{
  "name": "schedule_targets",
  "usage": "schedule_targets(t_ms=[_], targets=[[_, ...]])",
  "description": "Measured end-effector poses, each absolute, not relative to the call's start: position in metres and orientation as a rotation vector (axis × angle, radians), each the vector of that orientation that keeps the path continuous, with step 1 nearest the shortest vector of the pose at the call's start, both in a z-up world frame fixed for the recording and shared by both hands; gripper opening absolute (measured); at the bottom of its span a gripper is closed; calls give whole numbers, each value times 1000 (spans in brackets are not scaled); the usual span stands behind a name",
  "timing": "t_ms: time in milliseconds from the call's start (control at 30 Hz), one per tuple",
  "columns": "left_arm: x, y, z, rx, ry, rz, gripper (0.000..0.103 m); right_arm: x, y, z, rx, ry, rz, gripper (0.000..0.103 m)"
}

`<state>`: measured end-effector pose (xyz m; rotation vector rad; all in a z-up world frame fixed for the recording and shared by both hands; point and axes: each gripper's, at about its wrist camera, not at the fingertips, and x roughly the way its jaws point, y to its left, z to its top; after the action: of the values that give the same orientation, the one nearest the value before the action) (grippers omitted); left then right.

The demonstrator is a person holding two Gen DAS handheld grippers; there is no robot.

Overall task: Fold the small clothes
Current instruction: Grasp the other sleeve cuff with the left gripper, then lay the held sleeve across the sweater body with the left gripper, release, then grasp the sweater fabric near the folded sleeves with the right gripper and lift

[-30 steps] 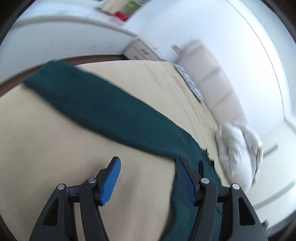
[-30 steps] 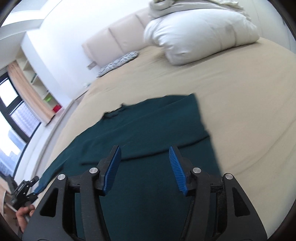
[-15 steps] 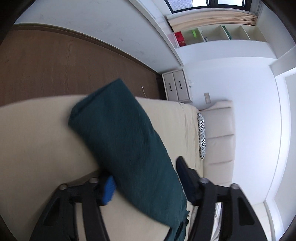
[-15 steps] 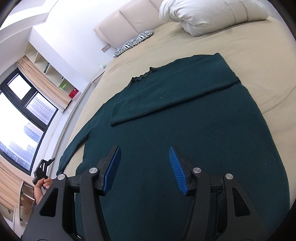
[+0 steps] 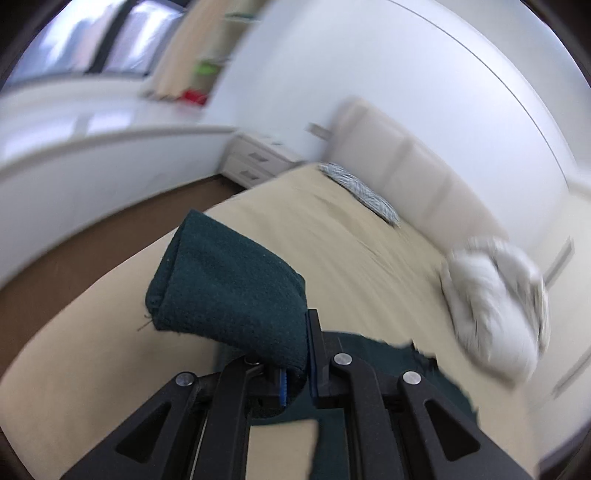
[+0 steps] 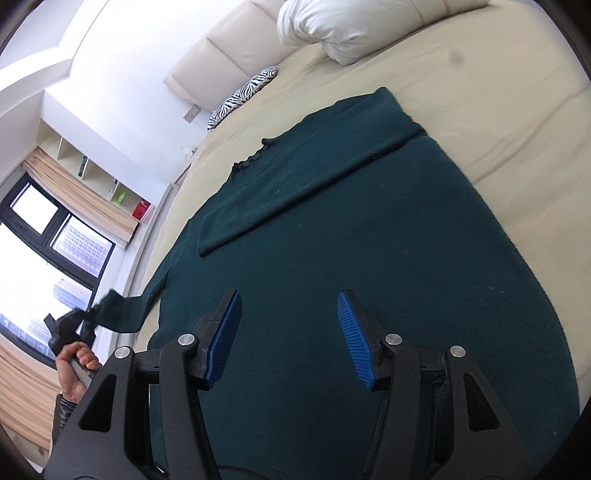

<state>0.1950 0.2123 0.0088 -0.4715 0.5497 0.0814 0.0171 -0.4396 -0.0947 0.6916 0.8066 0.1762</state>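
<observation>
A dark green sweater [image 6: 351, 229] lies spread on the beige bed [image 6: 498, 110], one sleeve [image 6: 314, 162] folded across its chest. My left gripper [image 5: 297, 354] is shut on the other sleeve's cuff end [image 5: 229, 291], which is lifted off the bed and sticks out past the fingers. The right wrist view shows that sleeve [image 6: 122, 310] raised at the bed's left edge in the left gripper [image 6: 70, 325], held by a person's hand [image 6: 74, 365]. My right gripper [image 6: 290, 332] hovers open over the sweater's lower body, nothing between its pads.
A white pillow [image 6: 343, 26] and a zebra cushion [image 6: 240, 96] lie at the padded headboard [image 5: 413, 162]. A white nightstand [image 5: 258, 162] stands beside the bed over brown floor. Windows, curtains and shelves line the left wall.
My left gripper closed on the sleeve and lifted it off the bed, swinging toward the headboard. The right gripper moved lower over the sweater body, still open.
</observation>
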Motion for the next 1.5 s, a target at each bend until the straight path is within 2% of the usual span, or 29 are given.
schedule_targets(t_ms=[200,367,433,467,500,600,667,733,767,933,1133,1233,1300,1333,1367,1500], targets=[[224,43,2,-83,616,-100,9,1,-471,-98,732,763,145,52],[199,-86,-60,303,676,-196,15,-8,-494,-102,753,740,116,52],[188,-102,-83,371,704,-202,34,-11,-499,-103,747,739,101,52],[185,-105,-89,382,713,-204,53,-13,-504,-105,748,738,88,52],[179,-106,-95,379,720,-207,62,-13,-507,-106,756,740,83,52],[165,-92,-100,331,766,-217,64,-7,-512,-110,763,755,81,53],[153,-77,-98,268,785,-227,72,1,-508,-108,753,765,94,54],[137,-60,-95,198,796,-239,72,15,-500,-106,762,779,134,57],[130,-48,-92,158,798,-240,72,26,-495,-104,768,788,156,62],[119,9,-91,-26,816,-183,72,82,-447,-90,720,828,273,62],[118,64,-94,-164,818,-111,72,153,-403,-117,693,992,285,62],[116,81,-95,-203,814,-97,72,179,-397,-137,677,1053,235,49],[116,89,-97,-242,807,-90,72,184,-391,-132,618,1044,239,32],[116,93,-96,-255,802,-85,72,186,-388,-130,585,1054,240,15],[115,98,-95,-274,791,-78,72,187,-385,-125,552,1056,251,7],[119,111,-88,-322,764,-69,72,183,-369,-81,363,958,290,7]])
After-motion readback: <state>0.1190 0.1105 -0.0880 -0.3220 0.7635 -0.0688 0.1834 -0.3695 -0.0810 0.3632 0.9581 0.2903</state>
